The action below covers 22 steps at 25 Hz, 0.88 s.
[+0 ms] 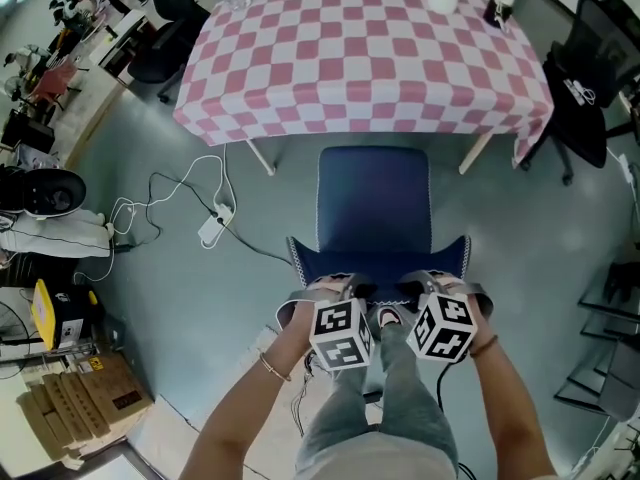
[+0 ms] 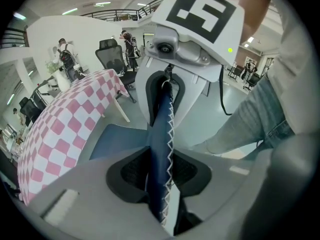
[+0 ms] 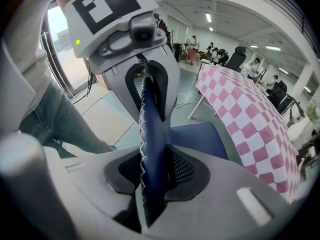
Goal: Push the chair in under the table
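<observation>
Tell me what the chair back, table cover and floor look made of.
The chair back looks like dark blue matte fabric or faux leather, given white zigzag stitching along its edge. The table cover: thin cloth or vinyl, pink-and-white check, draping over the edges. The floor: smooth grey-green coating, maybe painted concrete, faintly shiny.

1. The left gripper [image 2: 159,173] had its grey jaws closed on the stitched back edge of the blue chair [image 2: 162,121], with a black pad pressing on each side.
2. Farther along that edge, the right gripper [image 2: 167,86] clasped the chair too, with its marker cube [image 2: 202,11] above.
3. The chair's seat [image 2: 117,140] lay at lower left, just beside the table [image 2: 65,119], which was draped in a pink-and-white checked cloth.
4. A leg in jeans [image 2: 250,121] stood at the right.
5. Black office chairs [image 2: 112,59] and several people stood beyond the table.
</observation>
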Tool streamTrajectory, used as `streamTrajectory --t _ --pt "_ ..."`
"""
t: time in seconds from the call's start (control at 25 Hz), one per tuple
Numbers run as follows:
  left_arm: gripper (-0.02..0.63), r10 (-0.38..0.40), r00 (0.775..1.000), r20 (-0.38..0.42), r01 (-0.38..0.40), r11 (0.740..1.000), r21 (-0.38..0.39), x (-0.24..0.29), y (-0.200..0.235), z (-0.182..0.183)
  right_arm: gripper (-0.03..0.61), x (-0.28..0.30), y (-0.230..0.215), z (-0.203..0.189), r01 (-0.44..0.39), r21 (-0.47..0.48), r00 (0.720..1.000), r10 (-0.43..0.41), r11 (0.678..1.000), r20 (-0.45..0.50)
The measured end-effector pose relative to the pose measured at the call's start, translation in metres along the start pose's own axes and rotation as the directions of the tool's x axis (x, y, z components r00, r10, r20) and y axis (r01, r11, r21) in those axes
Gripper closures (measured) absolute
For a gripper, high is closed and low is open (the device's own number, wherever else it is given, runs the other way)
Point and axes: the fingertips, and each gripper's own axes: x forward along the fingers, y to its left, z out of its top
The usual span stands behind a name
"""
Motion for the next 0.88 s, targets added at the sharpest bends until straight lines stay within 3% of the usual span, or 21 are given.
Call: streamTrajectory --t 0.56,0.88 --pt "0.514 0.042 0.999 0.008 -0.042 0.999 -0.028 0.013 0.073 0.015 0.469 0.003 -0.074 0.002 -0.032 -0.007 0.999 0.032 0.999 -0.008" --pt "0.506 0.088 0.996 0.023 -0.087 0.996 -0.038 0.016 0.104 0.017 0.469 0.006 -0.104 0.007 -0.001 -0.002 1.000 0.001 1.000 0.007"
